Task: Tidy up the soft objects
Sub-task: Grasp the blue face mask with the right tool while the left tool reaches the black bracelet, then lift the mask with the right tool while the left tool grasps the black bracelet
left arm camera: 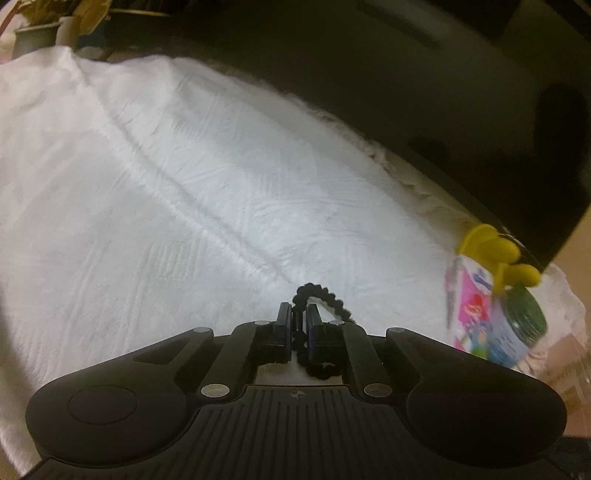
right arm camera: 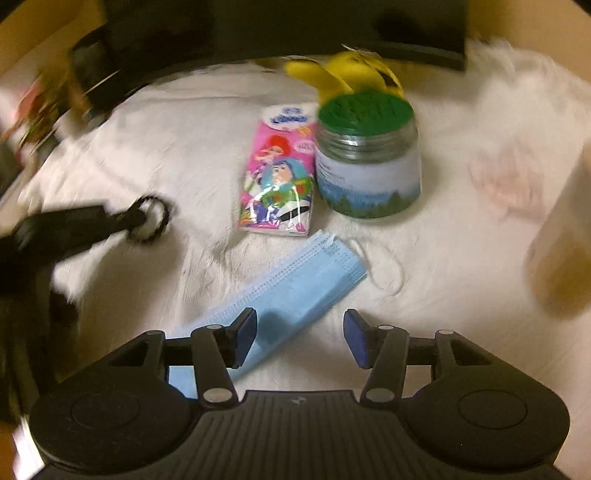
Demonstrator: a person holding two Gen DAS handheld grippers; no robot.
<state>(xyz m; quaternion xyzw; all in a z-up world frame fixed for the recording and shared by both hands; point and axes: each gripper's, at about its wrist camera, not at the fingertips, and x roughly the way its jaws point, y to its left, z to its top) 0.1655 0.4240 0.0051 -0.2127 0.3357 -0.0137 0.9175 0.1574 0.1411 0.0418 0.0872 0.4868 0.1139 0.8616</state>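
Note:
My left gripper [left arm camera: 298, 314] is shut on a black scrunchie hair tie [left arm camera: 321, 295] and holds it over the white cloth [left arm camera: 184, 184]. In the right wrist view the left gripper [right arm camera: 138, 219] shows at the left with the scrunchie [right arm camera: 157, 218] in it. My right gripper [right arm camera: 299, 328] is open and empty, just above a blue face mask [right arm camera: 291, 284] that lies flat under its left finger. A pink tissue pack [right arm camera: 277, 173], a green-lidded jar [right arm camera: 367, 162] and a yellow plush toy [right arm camera: 347, 74] stand beyond the mask.
The pink pack [left arm camera: 469, 306], jar [left arm camera: 524, 325] and yellow toy [left arm camera: 495, 251] show at the right edge of the left wrist view. A pale pink soft thing [right arm camera: 506, 181] lies right of the jar. Dark furniture [left arm camera: 406, 92] borders the far side; potted plants [left arm camera: 40, 33] stand at the far left.

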